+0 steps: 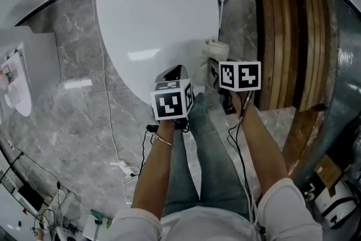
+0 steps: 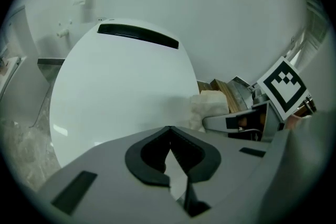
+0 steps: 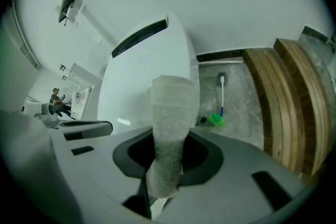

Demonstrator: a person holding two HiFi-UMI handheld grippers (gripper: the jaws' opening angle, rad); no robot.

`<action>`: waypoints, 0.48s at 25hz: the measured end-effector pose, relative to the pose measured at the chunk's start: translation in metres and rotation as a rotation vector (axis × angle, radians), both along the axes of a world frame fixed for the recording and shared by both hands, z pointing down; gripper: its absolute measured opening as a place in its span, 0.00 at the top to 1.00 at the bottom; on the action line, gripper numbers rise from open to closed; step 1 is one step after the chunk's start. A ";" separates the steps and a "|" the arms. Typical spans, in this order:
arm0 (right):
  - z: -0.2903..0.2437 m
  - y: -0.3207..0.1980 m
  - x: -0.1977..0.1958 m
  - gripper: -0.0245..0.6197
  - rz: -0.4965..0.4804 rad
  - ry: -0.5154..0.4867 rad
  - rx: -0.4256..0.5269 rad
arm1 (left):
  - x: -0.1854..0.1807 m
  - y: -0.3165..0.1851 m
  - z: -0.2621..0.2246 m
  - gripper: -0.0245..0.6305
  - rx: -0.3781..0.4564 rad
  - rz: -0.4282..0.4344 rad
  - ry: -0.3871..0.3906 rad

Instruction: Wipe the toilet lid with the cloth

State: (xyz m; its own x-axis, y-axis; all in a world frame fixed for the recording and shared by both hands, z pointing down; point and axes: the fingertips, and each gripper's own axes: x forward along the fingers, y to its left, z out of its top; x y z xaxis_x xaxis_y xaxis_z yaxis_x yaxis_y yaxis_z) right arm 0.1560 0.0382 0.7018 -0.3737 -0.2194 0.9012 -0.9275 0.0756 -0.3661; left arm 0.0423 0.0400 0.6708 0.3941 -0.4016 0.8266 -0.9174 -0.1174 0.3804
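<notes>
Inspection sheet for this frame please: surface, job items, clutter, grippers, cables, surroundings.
Surface: toilet lid closed, white, glossy; no stains seen.
Job's things: cloth at the lid's near-right edge.
Clutter: toilet brush and power strip on the floor.
Grippers: left hand-held gripper shut, empty, over the lid's near edge; right hand-held gripper shut on the cloth.
Cables: white cable runs down the floor toward the power strip; black cables trail by the wrists.
Surroundings: marble floor; wooden slats at right.
</notes>
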 end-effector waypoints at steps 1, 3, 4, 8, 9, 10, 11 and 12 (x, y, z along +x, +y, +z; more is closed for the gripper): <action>-0.003 0.001 -0.003 0.81 -0.004 -0.012 0.005 | -0.003 0.002 -0.001 0.94 0.002 -0.003 -0.004; -0.012 0.005 -0.016 0.81 -0.028 -0.051 0.016 | -0.017 0.008 -0.004 0.94 0.006 -0.029 -0.016; -0.017 0.008 -0.028 0.81 -0.048 -0.077 0.022 | -0.029 0.012 -0.006 0.94 0.008 -0.050 -0.025; -0.025 0.025 -0.099 0.81 -0.187 -0.177 0.018 | -0.094 0.033 -0.008 0.94 0.005 -0.165 -0.077; -0.023 0.031 -0.119 0.81 -0.225 -0.194 0.007 | -0.111 0.039 -0.008 0.94 0.000 -0.196 -0.089; -0.021 0.038 -0.140 0.81 -0.260 -0.211 -0.007 | -0.127 0.045 -0.007 0.94 -0.006 -0.228 -0.100; -0.018 0.046 -0.160 0.81 -0.296 -0.226 -0.021 | -0.142 0.051 -0.006 0.94 -0.011 -0.259 -0.109; -0.016 0.055 -0.180 0.81 -0.333 -0.238 -0.033 | -0.154 0.058 -0.005 0.94 -0.016 -0.288 -0.115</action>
State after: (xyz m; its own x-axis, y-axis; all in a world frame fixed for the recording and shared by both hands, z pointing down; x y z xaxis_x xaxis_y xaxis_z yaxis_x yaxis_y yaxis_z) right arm -0.0244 0.0936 0.6861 -0.6182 -0.0241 0.7856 -0.7435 0.3423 -0.5746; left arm -0.1121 0.0977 0.6661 0.1694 -0.4697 0.8664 -0.9492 0.1587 0.2716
